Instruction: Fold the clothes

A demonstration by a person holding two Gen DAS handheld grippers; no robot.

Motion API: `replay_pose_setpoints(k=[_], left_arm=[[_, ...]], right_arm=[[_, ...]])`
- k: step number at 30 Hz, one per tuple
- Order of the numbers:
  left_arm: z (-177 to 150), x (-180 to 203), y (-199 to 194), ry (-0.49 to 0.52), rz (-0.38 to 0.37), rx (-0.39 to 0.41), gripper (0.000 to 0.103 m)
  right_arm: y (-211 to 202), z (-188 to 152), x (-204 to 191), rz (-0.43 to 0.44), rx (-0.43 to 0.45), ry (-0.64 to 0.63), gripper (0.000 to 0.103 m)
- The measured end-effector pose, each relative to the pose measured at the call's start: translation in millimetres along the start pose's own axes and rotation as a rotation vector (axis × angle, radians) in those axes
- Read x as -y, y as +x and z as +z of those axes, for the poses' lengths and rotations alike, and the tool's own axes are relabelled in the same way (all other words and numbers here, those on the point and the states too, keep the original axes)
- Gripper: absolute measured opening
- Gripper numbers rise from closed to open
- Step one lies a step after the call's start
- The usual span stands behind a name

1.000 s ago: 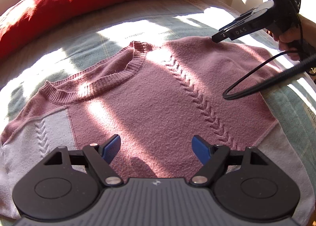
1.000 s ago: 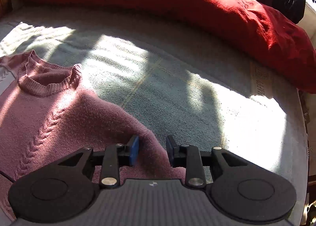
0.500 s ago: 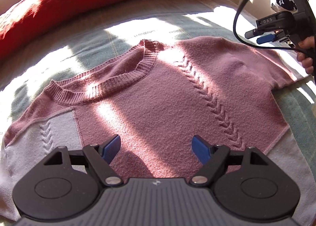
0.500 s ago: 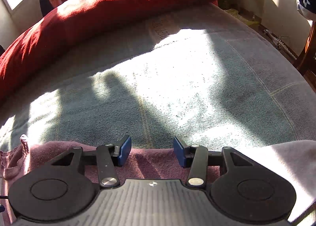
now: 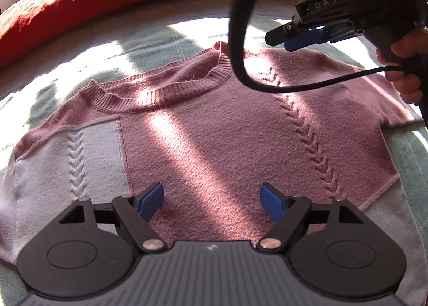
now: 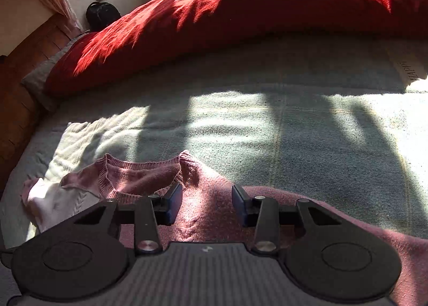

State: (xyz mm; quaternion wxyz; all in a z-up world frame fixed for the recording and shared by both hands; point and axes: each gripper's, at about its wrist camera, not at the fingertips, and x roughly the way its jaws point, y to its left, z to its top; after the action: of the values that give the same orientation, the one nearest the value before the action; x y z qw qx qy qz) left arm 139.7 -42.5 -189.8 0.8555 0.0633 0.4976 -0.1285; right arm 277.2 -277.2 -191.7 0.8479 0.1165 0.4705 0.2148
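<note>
My right gripper point(image 6: 206, 205) has swung back from the bare bedspread point(image 6: 307, 145) beyond the garment's edge to the shoulder of the pink sweater point(image 5: 227, 129), beside its ribbed collar point(image 6: 141, 172); I judge I'm lining up the first fold. Its jaws are closing, part open, knit showing between them but nothing pinched. My left gripper point(image 5: 212, 203) hangs wide open and empty over the sweater's middle, which lies flat on the bedspread.
</note>
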Motion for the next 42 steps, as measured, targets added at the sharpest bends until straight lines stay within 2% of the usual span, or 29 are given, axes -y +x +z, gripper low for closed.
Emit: replay_pose_setpoints(k=[4,6,7,10,13,15,18,19,21,24,26,28,30,34,38,41,42], left_arm=[[-5.8,-8.2,1.1,-0.050,0.017,0.001,0.080],[-6.7,-10.9,-1.3,-0.063,0.032,0.008,0.080],[-7.0,-12.6,-2.3,-0.068,0.043,0.010,0.080],[-8.4,-21.2,-5.4,-0.090,0.066,0.013,0.080],[-10.1,-30.1,-7.2,-0.123,0.074,0.010,0.080],[-12.0,-34.3,-3.0,-0.151,0.071,-0.003,0.080],[-13.4,-36.6,1.6,-0.180,0.064,-0.009,0.083],[-12.4,-36.3,1.5,-0.182,0.064,-0.011,0.083],[-11.1,-36.5,0.0,-0.180,0.058,-0.015,0.083],[-11.8,-37.6,0.3,-0.170,0.050,-0.019,0.083],[-12.8,-36.7,1.2,-0.167,0.053,-0.018,0.085],[-12.7,-35.1,2.9,-0.166,0.058,-0.018,0.087],[-12.6,-33.6,4.5,-0.164,0.064,-0.017,0.089],[-12.2,-32.3,6.3,-0.158,0.068,-0.018,0.090],[-10.8,-30.8,7.4,-0.157,0.077,-0.026,0.091],[-9.3,-30.3,8.1,-0.155,0.080,-0.034,0.091],[-9.1,-30.5,8.1,-0.154,0.079,-0.035,0.091]], right_arm=[[29.8,-3.8,8.2,-0.053,-0.072,0.046,0.044],[38.2,0.9,14.7,-0.042,-0.040,0.068,0.042],[38.6,3.4,17.2,-0.030,-0.022,0.081,0.042],[20.0,9.3,12.3,-0.068,0.039,0.048,0.046],[-0.8,6.1,8.6,-0.034,0.030,0.064,0.048],[-1.0,-1.7,3.5,-0.013,0.017,0.060,0.054],[18.3,-13.4,-3.4,-0.056,-0.050,0.068,0.055],[15.6,-17.0,-8.0,-0.047,-0.042,0.063,0.055],[-1.8,-24.5,-18.2,-0.021,0.010,0.043,0.055],[-42.8,-42.3,-13.3,-0.056,0.100,0.094,0.061],[-58.3,-65.6,6.5,-0.101,0.088,0.181,0.064],[-61.9,-94.1,28.2,-0.156,0.009,0.245,0.064],[-75.7,-117.4,38.3,-0.168,0.017,0.232,0.057],[-98.9,-116.9,36.3,-0.201,0.053,0.247,0.061],[-93.7,-100.9,10.0,-0.155,0.087,0.135,0.064],[-74.6,-104.6,-6.2,-0.157,0.022,0.018,0.064],[-68.8,-111.9,-9.3,-0.199,-0.004,-0.042,0.064]])
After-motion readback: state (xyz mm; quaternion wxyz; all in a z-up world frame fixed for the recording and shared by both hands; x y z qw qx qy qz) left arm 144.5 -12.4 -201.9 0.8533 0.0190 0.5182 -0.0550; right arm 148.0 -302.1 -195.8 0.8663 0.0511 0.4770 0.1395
